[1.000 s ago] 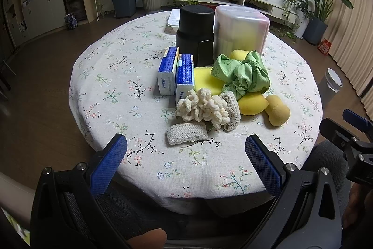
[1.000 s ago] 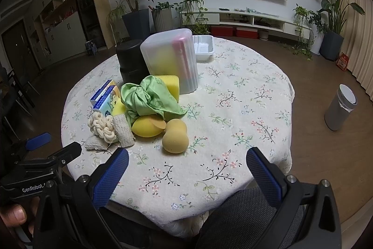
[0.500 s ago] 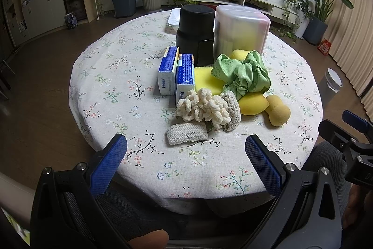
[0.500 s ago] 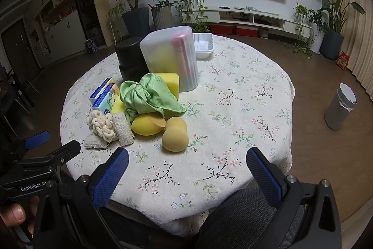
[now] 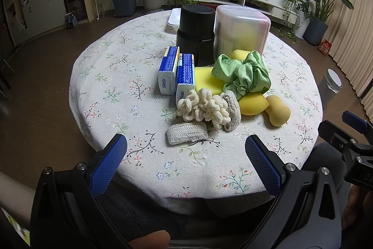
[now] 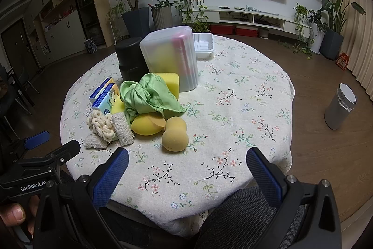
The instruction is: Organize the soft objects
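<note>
Soft objects lie beyond both splayed grippers.

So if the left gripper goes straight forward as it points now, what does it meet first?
Probably the flat knitted pad, the nearest soft thing ahead of the open left gripper; the cream looped scrunchie lies just behind it. Depth is uncertain.

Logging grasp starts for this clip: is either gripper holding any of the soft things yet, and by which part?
Nothing is held. The left gripper and the right gripper are both open, short of the pile on the table.
</note>
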`<state>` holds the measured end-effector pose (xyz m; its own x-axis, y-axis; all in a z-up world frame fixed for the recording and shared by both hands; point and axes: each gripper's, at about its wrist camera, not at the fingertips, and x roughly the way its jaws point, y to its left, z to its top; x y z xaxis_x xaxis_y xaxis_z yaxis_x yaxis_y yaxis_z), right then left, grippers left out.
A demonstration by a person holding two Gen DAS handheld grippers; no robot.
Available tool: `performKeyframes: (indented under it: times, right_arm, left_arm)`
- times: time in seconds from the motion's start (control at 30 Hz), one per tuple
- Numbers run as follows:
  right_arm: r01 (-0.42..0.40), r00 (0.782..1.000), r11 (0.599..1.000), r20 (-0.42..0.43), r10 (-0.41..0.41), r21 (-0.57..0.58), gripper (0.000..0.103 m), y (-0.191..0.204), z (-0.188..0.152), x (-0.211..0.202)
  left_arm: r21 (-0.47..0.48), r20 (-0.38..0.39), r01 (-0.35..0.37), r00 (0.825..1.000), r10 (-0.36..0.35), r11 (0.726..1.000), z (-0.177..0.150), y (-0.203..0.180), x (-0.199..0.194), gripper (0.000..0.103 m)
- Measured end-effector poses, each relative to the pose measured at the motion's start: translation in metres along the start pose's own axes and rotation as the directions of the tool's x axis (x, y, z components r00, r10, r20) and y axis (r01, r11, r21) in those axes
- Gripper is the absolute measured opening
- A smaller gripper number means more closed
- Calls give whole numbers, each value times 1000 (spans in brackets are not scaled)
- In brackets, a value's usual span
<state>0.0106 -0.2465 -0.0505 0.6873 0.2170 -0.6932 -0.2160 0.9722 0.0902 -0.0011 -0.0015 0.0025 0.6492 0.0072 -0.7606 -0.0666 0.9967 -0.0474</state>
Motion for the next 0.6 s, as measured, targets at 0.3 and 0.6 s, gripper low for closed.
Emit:
performKeyframes:
  times: [0.3,0.6]
  right_arm:
    - [0,1000,1000,-2,0,3,103,-1,-1,1]
    - [0,1000,1000,-8,0,4,103,-2,-2,2]
  left_arm:
    - [-1,-3,3,1000,-3,1000,-2,-1,1,103]
    - [-6,-8,3,1000,-3,1000,-6,0,3,103]
